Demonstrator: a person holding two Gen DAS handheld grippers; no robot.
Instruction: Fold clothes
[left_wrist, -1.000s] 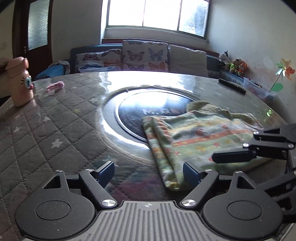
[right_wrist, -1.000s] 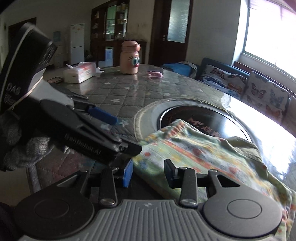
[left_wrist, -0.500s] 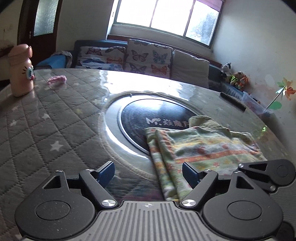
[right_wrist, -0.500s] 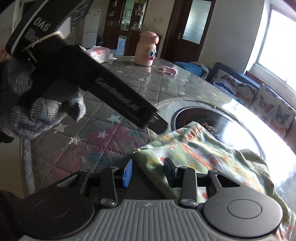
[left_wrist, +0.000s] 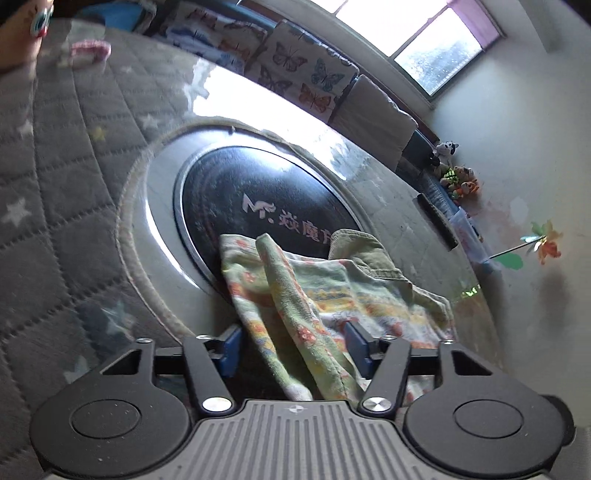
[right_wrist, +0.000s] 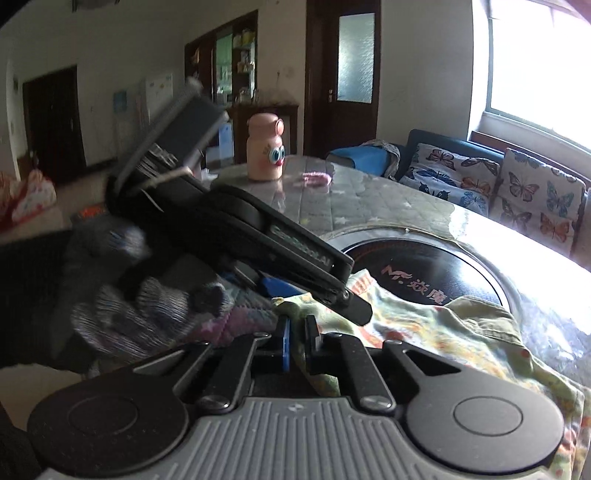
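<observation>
Green and yellow patterned cloth, that's the garment (left_wrist: 332, 291), lying partly over the black round hotplate (left_wrist: 258, 199) set into the middle of the table (left_wrist: 55, 184) and spilling toward the near edge, bunched and creased with an olive-green part (left_wrist: 369, 254) showing at its far side. The left gripper (left_wrist: 293, 347) is right over the near end of it, its blue pads (left_wrist: 231, 347) closing in with a raised ridge of the fabric running between them, though the pads do not yet press on it. Over in the right wrist view, the right gripper (right_wrist: 297, 343) has its jaws drawn almost together, and a corner of the garment (right_wrist: 424, 325) is pinched between them, the fabric lifting up off the table into the grip. The left gripper (right_wrist: 325, 280) shows there too, slanting down across the view, carried by a hand in a grey knitted glove (right_wrist: 140, 306), its tips just beside the right gripper's at the same corner of the cloth. At the far edge of the quilted, star-printed table cover stands a pink bottle with cartoon eyes (right_wrist: 264, 151), and near it lies a small pink thing (right_wrist: 316, 179), too blurred to name. Beyond the table, butterfly cushions (right_wrist: 480, 177) line a sofa under the bright window (right_wrist: 535, 66).
</observation>
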